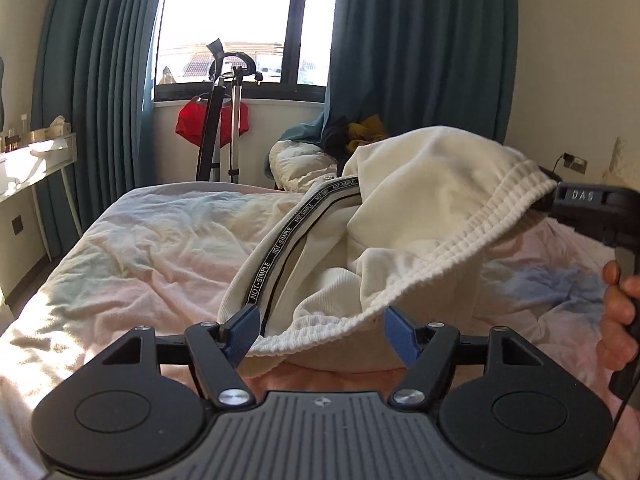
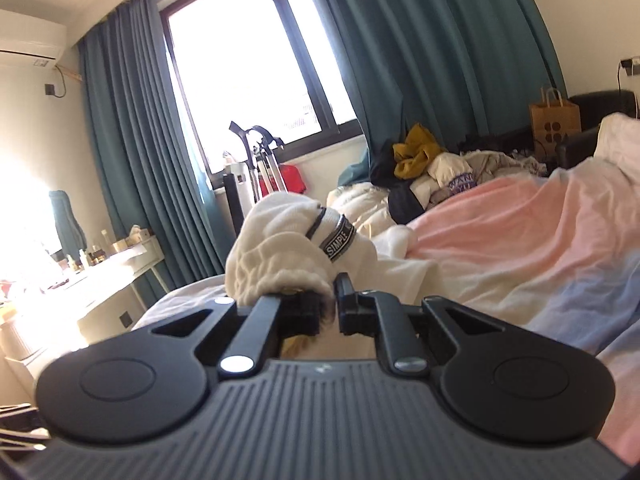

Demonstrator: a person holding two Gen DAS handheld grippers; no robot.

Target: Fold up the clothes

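A cream-white pair of sweatpants [image 1: 412, 216] with an elastic waistband and a black "NOT-SIMPLE" ribbon lies bunched on the bed [image 1: 140, 248]. My left gripper [image 1: 320, 334] is open, its blue pads either side of the waistband's low end, not closed on it. My right gripper [image 2: 328, 304] is shut on the waistband [image 2: 280, 276] and holds it lifted off the bed. In the left wrist view the right gripper [image 1: 556, 196] shows at the right, gripping the raised waistband end, with the hand below it.
The bed has a rumpled pink, white and blue sheet [image 2: 520, 240]. A pile of clothes [image 2: 424, 168] sits at its far end. A garment steamer stand [image 1: 224, 120] and a white desk [image 1: 36, 160] stand by the window and teal curtains.
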